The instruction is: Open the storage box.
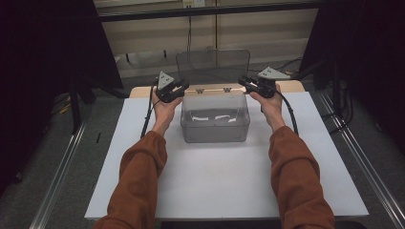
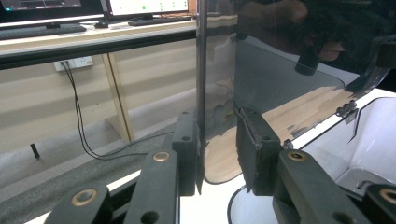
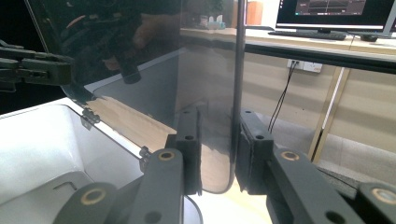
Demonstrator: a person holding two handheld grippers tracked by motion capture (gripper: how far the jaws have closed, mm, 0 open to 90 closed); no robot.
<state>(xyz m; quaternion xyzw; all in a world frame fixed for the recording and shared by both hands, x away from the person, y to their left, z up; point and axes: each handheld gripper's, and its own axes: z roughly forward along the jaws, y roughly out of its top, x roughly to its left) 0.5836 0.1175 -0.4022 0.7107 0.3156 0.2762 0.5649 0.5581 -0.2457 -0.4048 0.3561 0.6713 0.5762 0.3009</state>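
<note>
From above, you have a clear plastic box (image 1: 215,118) standing in the middle of the white table top (image 1: 224,176), its smoky see-through lid (image 1: 213,66) swung up on the hinges (image 1: 213,89) at the far rim and standing upright. Your left gripper (image 1: 177,87) is at the lid's left lower corner and your right gripper (image 1: 245,84) at its right lower corner, each with its grey three-cornered plate on top and a cable trailing back along your forearm; from this height you cannot tell how the jaws sit on the plastic. The left gripper view settles that for your left gripper (image 2: 219,147): its jaws are spread, the lid's edge (image 2: 201,93) runs up between them, lying right against the left-hand jaw, while a clear gap separates the plastic from the right-hand jaw, so nothing is pinched. That view also shows the lid's rounded corner hanging just past the jaws, a hinge (image 2: 344,109) along the box rim, and the other gripper dimly through the tinted panel. The right gripper view gives the mirror of it for your right gripper (image 3: 218,149): jaws spread, the lid's edge (image 3: 238,93) standing in the gap nearer the right-hand jaw, whether touching it you cannot tell. It shows the box's pale inside (image 3: 51,144) at lower left. The white pieces (image 1: 215,117) on the box floor show from above.
</note>
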